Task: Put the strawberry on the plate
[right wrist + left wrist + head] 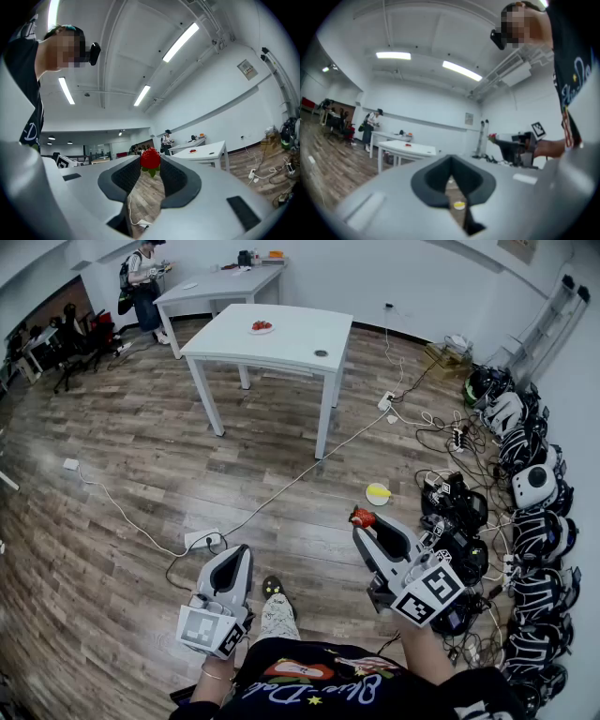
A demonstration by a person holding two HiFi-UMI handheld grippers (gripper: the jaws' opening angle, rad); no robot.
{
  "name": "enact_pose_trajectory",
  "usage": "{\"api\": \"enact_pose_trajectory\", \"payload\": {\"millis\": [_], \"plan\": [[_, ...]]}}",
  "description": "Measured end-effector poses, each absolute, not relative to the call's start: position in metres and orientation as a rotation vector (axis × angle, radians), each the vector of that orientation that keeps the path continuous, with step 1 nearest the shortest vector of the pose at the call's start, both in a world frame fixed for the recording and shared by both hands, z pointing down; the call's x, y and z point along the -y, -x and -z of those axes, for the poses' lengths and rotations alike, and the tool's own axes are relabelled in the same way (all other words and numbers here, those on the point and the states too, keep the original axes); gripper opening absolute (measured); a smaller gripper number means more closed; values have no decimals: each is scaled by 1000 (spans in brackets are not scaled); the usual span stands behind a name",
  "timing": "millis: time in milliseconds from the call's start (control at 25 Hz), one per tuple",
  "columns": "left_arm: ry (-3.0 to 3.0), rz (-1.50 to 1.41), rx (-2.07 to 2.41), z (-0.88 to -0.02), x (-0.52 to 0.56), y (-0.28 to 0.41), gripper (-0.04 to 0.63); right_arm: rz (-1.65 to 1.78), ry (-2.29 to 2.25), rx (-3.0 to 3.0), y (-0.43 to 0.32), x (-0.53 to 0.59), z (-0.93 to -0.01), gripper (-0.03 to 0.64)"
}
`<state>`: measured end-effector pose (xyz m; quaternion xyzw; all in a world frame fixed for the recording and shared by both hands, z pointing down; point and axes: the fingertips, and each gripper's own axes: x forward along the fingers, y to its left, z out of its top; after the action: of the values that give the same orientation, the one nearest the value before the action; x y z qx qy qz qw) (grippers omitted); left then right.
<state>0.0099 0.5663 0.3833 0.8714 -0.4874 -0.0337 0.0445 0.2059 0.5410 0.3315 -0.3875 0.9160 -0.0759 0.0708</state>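
A red strawberry (363,517) with green leaves sits pinched between the tips of my right gripper (360,525), held above the wooden floor at the right. In the right gripper view the strawberry (150,159) fills the gap between the dark pads (125,175). My left gripper (241,553) hangs lower left, its jaws together with nothing in them; its pads (432,178) frame only floor. A small plate (261,327) with something red on it rests on the white table (281,343) far ahead, also seen as the plate (192,151) in the right gripper view.
A yellow disc (378,493) lies on the floor just beyond the right gripper. Cables (281,493) run across the floor to a power strip (202,539). Helmets and gear (525,512) line the right wall. A person (143,282) stands by a second table at the back left.
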Motion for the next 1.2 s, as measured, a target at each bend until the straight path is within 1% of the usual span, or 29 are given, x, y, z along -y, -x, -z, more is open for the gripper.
{"api": "enact_pose_trajectory", "payload": {"millis": [200, 400, 600, 760, 960, 1200], "plan": [[-2710, 16, 1482, -375, -461, 34, -3, 202, 1192, -2753, -157, -430, -316, 137], [-2700, 12, 1583, -362, -364, 94, -3, 164, 1175, -2760, -106, -338, -311, 137], [-2660, 20, 1628, -363, -274, 123, -3, 241, 1163, -2799, -85, -251, -330, 137], [-2617, 95, 1659, -368, -179, 129, -3, 252, 1170, -2832, -82, -148, -346, 137], [-2691, -47, 1707, -357, -53, 120, -3, 217, 1126, -2845, -77, -7, -346, 137], [-2698, 5, 1706, -352, 79, 109, -3, 146, 1047, -2935, -59, 144, -341, 137]]}}
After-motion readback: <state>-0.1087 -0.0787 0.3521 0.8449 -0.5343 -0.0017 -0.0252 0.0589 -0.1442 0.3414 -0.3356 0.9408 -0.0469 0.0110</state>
